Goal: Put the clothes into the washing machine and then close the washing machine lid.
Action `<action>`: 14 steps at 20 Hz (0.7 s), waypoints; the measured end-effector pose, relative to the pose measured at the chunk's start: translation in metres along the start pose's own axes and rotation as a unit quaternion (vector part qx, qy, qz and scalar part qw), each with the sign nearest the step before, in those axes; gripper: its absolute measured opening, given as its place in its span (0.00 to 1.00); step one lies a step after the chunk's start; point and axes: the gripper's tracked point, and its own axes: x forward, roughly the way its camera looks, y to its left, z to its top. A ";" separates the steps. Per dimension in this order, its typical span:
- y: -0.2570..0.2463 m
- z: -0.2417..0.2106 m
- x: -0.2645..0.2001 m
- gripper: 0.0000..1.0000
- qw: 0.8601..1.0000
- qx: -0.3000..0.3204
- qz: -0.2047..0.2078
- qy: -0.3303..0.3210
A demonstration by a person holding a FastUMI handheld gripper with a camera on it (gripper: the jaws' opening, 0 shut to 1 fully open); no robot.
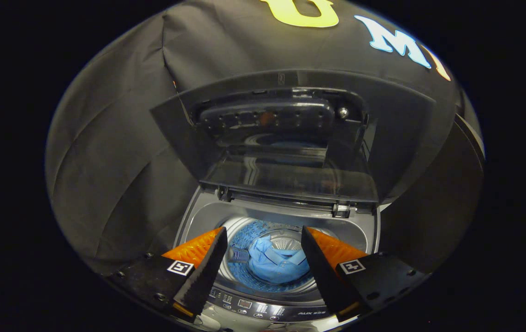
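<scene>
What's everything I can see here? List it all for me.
Washing machine: one, grey, top-loading, below the fingers.
Lid: one, dark grey with a glass pane, raised upright behind the drum.
Drum: one, metal with blue perforated wall, open, beyond the fingers.
Shirt: one, light blue, lying in the drum.
Control panel: one, dark, on the machine's front edge between the fingers.
Booth wall: one, black cloth, behind the machine.
Gripper: one, open, holding nothing, above the drum.
</scene>
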 end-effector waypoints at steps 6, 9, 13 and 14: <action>0.003 0.036 -0.029 0.99 1.000 0.015 0.008 -0.027; 0.007 0.061 -0.046 0.99 0.999 0.019 0.011 -0.045; 0.007 0.102 -0.073 0.99 0.997 0.013 0.010 -0.080; 0.008 0.113 -0.080 0.99 0.996 0.013 0.011 -0.088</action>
